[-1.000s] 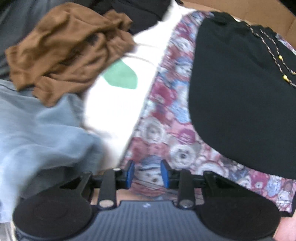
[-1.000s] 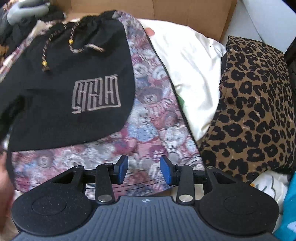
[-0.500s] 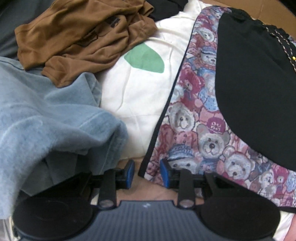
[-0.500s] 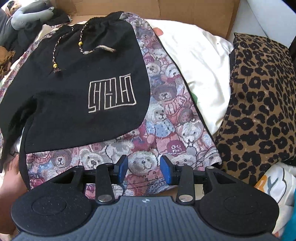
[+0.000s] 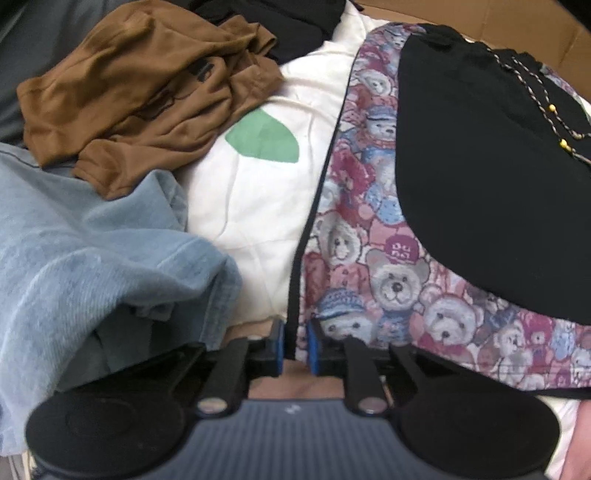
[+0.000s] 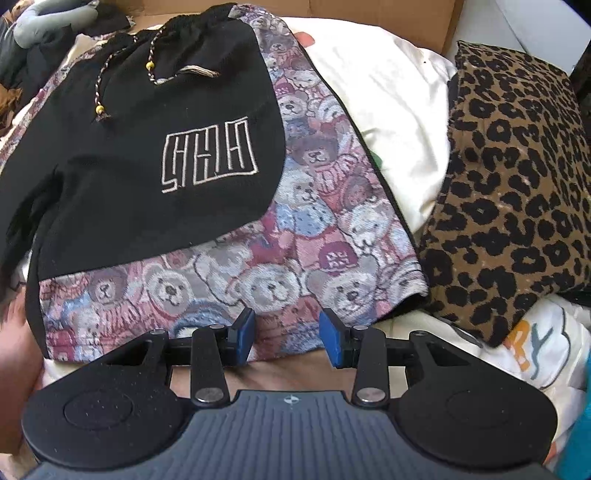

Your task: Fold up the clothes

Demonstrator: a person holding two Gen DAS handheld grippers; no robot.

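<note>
Crowded pile here: a crumpled brown shirt [image 5: 147, 92] lies up at the far left, blue jeans [image 5: 92, 266] bulge in from the left right beside the left claw [image 5: 296, 345], and a white sheet [image 5: 255, 214] with a green patch runs underneath. On the other side a leopard-print cushion [image 6: 517, 206] sits just beside the garment, with a cardboard wall [image 6: 369, 14] behind.

The piece in play is the teddy-bear shorts [image 6: 258, 280], black front panel and drawstring up top, spread flat on the white sheet. In the left view, their black-trimmed corner edge [image 5: 295, 295] runs straight down into the narrow gap of the left claw, whose jaws are closing with that hem between them; whether the pads already press on it, I cannot tell. The right claw [image 6: 288, 338] hovers over the bottom hem at the other corner, jaws half wide, the fabric lying between and under the blue pads without being pinched.

Against a second ago, the left claw has slid across from the bear print to the trimmed edge and narrowed sharply; the right claw's gap is unchanged.
</note>
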